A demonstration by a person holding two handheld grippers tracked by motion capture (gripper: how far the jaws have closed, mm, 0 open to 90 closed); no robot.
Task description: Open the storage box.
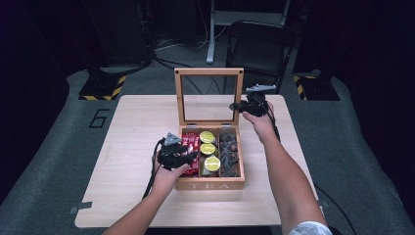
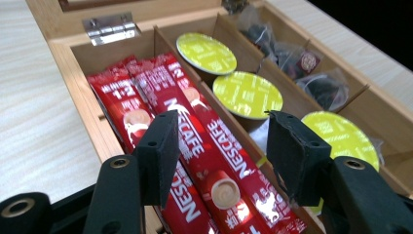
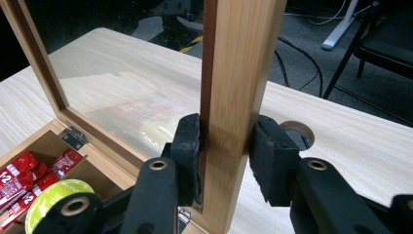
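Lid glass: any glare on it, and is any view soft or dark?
Right gripper view: the lid glass carries pale reflections of the sachets and a capsule, jaws sharp. Left gripper view: red sachets crisp, tea bags softer. High view: table lit, surroundings dark.

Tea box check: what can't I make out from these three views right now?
- Lower ends of the red Nescafe sticks: left gripper view, cut off by the bottom edge and the left gripper, whose open jaws stand over them.
- Print on the dark tea bags: too small to read; in the high view just a dark mass.
- Lid frame where the right gripper clamps it: the contact is covered by the pads.
- Third green capsule: partly behind the right-hand jaw.
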